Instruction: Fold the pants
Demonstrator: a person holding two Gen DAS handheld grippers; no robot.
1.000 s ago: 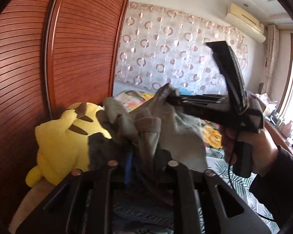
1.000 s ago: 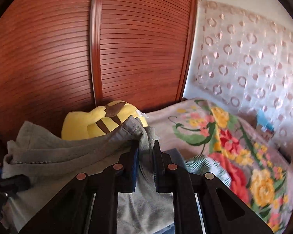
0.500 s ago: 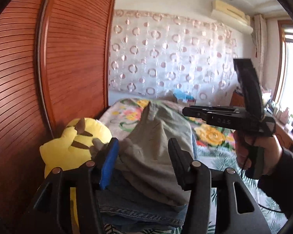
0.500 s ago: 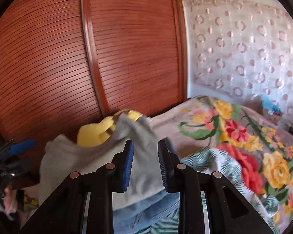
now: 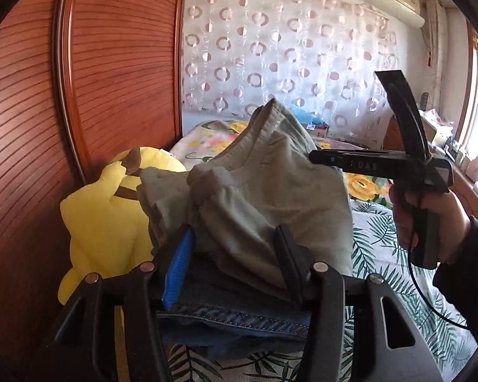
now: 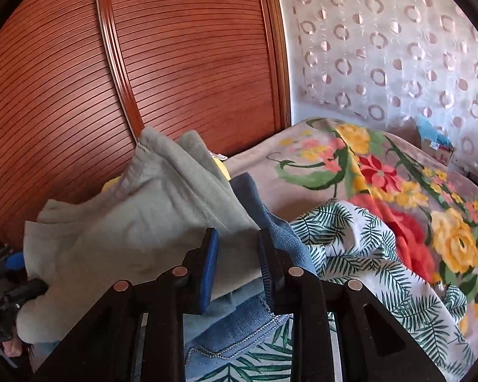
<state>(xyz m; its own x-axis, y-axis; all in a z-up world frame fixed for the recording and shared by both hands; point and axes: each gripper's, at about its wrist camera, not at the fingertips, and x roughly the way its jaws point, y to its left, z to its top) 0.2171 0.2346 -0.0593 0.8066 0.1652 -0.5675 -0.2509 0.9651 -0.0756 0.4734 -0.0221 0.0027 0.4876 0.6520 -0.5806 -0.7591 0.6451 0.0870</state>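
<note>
**benchfan:** So where are the pants? The grey pants (image 5: 271, 191) sit bunched in a heap on top of folded blue jeans (image 5: 239, 318), which lie on the leaf-print sheet (image 6: 350, 238) of the bed. Yellow plush toy (image 5: 105, 216) is just beside the pile, against the wooden slatted wardrobe door (image 6: 175, 63).

**lintroller:** Yep. And the left gripper (image 5: 235, 254) has its jaws spread about halfway, one finger on each side of the lower edge of the grey heap. Cloth is between them, but the pads don't look pressed into it, so it's loose, not gripped.

**benchfan:** Right gripper (image 6: 237, 265)?

**lintroller:** Narrower gap, blue pads apart, with a fold of the grey cloth lying in between. Can't see it being pinched either. From the left wrist view the person's right hand (image 5: 430, 222) holds that gripper out beside the heap, its tips at the cloth's edge.

**benchfan:** Rest of the scene?

**lintroller:** Floral blanket (image 6: 382, 175) further up the bed, circle-pattern curtain (image 5: 286, 57) behind it.
</note>
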